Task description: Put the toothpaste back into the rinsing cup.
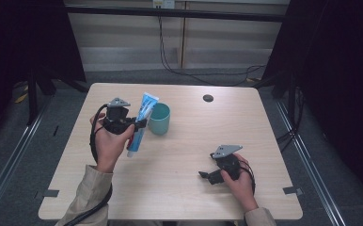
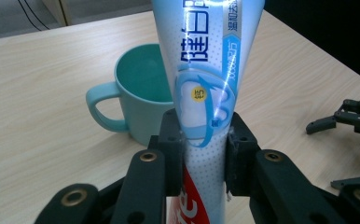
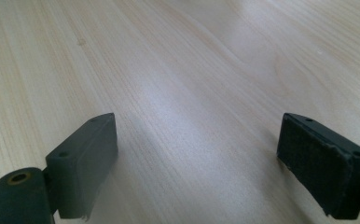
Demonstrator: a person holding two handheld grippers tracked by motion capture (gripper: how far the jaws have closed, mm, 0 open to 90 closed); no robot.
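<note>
A blue and white toothpaste tube (image 1: 141, 123) stands tilted above the table's left half, flat end up, and my left gripper (image 1: 133, 126) is shut on its lower body. In the left gripper view the tube (image 2: 206, 84) rises between the two black pads (image 2: 171, 149), which press on both its sides. Just behind the tube sits a teal mug (image 1: 160, 118), empty and upright; its handle points left in the left gripper view (image 2: 136, 93). My right gripper (image 1: 207, 175) rests low over the table at the front right, open, nothing between its pads (image 3: 87, 163).
The light wooden table (image 1: 184, 141) has a round dark cable hole (image 1: 208, 98) near its far edge. Black curtains and metal stands flank both sides. Cables run along the floor behind the table. In the left gripper view the other gripper (image 2: 346, 119) shows at far right.
</note>
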